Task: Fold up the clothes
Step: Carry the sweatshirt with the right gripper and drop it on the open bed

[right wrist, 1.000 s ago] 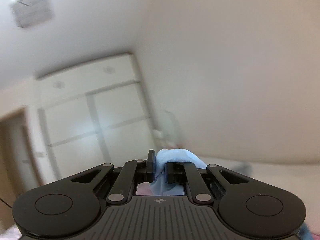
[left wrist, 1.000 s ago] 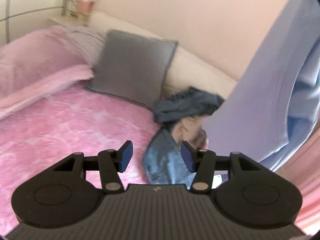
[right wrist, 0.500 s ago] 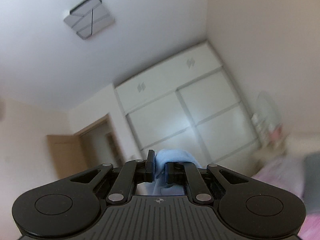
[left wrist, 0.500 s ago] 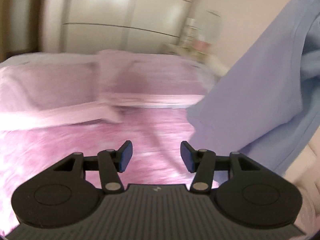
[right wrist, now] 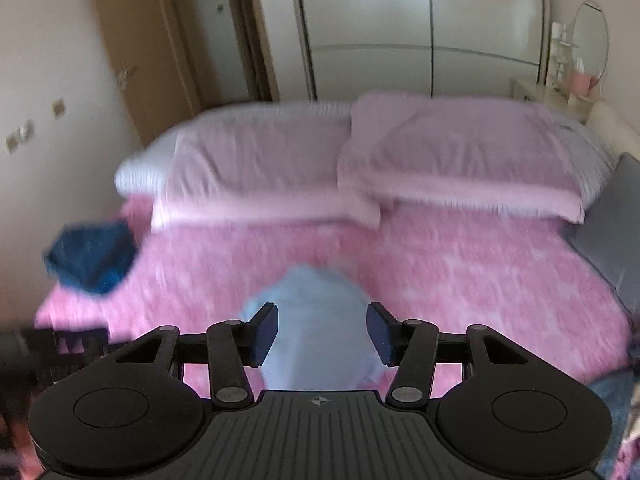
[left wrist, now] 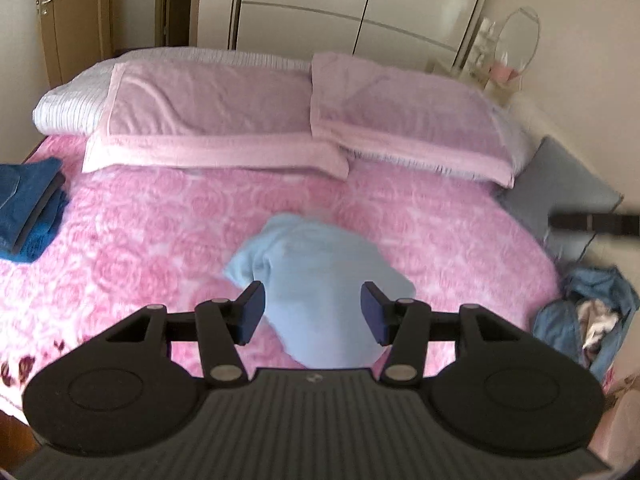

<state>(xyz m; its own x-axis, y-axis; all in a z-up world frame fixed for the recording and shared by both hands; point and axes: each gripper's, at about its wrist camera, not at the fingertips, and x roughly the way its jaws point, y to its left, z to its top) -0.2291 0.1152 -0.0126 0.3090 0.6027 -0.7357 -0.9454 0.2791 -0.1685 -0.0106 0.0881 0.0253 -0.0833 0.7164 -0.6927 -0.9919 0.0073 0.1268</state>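
Light blue garment point(left wrist: 320, 280) lies in a loose, bunched heap on the pink bedspread point(left wrist: 160, 240), roughly mid-bed, below the two pink pillows point(left wrist: 224, 120). Edges are motion-blurred in both wrist views; no collar, hem or sleeve can be told apart.

Left tongs point(left wrist: 312, 312): jaws wide apart, nothing between the pads, hovering above the near part of the heap. Right tongs point(right wrist: 322, 334): jaws have just been opening and now stand wide; the blue cloth shows between them in the right wrist view, but the pads do not press on it. Garment judged released, free on the bed.

Handling, as judgement: thin soft fabric, light, no stiffness. It will drape and sag from any single pinch point, and folds will not hold unless laid flat first. Not fragile. Likely some cling against the plush bedspread, so dragging may rumple both.

Where to grip: two separate edge points, one per tongs, ideally shoulder seams or hem corners once found. A pinch in the middle of the heap would only lift a bundle. Grab a single layer at the outer rim, lift, let it hang open.

Other cloth: folded dark blue stack point(left wrist: 28, 208) at the bed's left edge; denim pile point(left wrist: 588, 312) at the right edge.
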